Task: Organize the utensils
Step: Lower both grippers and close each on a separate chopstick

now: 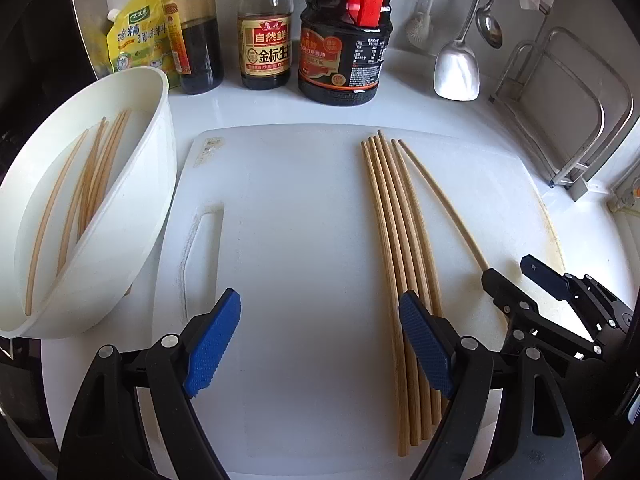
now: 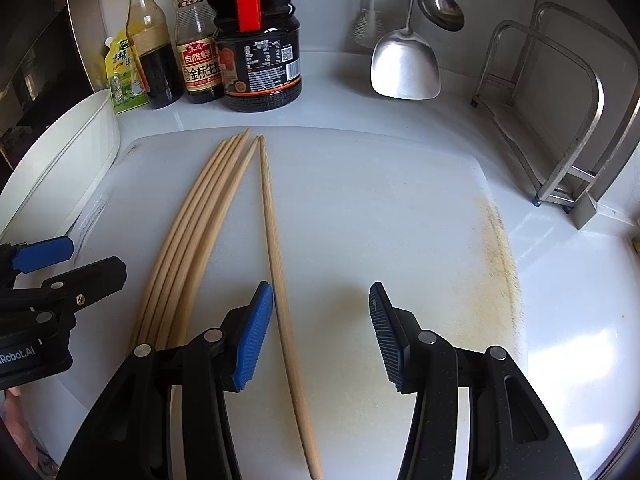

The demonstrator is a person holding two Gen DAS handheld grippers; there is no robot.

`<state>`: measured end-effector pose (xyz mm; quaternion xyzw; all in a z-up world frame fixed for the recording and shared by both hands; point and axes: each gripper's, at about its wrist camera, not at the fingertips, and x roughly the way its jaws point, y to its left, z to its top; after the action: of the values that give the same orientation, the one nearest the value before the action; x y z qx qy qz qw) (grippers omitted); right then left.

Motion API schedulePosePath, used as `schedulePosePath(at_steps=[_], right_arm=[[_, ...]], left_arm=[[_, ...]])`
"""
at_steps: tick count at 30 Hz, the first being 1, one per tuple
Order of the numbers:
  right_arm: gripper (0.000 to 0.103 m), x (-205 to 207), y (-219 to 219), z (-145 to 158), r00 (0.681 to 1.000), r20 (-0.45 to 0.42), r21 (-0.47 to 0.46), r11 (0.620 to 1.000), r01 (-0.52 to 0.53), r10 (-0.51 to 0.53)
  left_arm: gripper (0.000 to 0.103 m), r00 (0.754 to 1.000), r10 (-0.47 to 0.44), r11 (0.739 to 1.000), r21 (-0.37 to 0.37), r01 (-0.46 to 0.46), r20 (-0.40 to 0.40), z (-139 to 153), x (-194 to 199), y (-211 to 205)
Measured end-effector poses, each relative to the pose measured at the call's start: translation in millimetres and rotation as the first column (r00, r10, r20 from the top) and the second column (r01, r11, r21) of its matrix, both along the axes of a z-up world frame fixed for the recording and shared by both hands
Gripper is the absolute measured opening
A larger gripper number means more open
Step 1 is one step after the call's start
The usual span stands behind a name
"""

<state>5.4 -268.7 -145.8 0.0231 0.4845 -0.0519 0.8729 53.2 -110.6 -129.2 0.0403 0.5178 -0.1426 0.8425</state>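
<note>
Several wooden chopsticks [image 1: 394,240] lie side by side on a white cutting board [image 1: 296,208]; they also show in the right wrist view [image 2: 192,232]. One chopstick [image 2: 280,280] lies apart to their right, also seen in the left wrist view [image 1: 440,200]. A white tub [image 1: 132,216] at the left holds several more chopsticks [image 1: 92,184]. My left gripper [image 1: 320,344] is open and empty over the board, left of the bundle. My right gripper [image 2: 322,332] is open, with the single chopstick just inside its left finger [image 2: 252,340].
Sauce bottles [image 1: 264,36] and a yellow pouch [image 1: 140,36] stand along the back wall. A metal spatula [image 1: 458,64] and ladle [image 1: 490,28] hang at the back right. A metal rack [image 2: 568,128] stands at the right. The white tub's wall [image 2: 68,160] is at the board's left.
</note>
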Motion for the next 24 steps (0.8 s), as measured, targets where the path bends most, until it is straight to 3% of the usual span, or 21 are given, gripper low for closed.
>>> schedulePosePath(at_steps=[11,24], right_arm=[[0.048,-5,-14,0,0.999,0.024,0.038,0.999,-0.022,0.021],[0.048,2,-12,-1,0.998,0.034,0.02,0.998,-0.054,0.054]], left_arm=[[0.08,1.0,0.016,0.999,0.028,-0.016,-0.016,-14,0,-8],[0.086,0.999,0.044,0.996,0.075,-0.044,0.003,-20,5,-13]])
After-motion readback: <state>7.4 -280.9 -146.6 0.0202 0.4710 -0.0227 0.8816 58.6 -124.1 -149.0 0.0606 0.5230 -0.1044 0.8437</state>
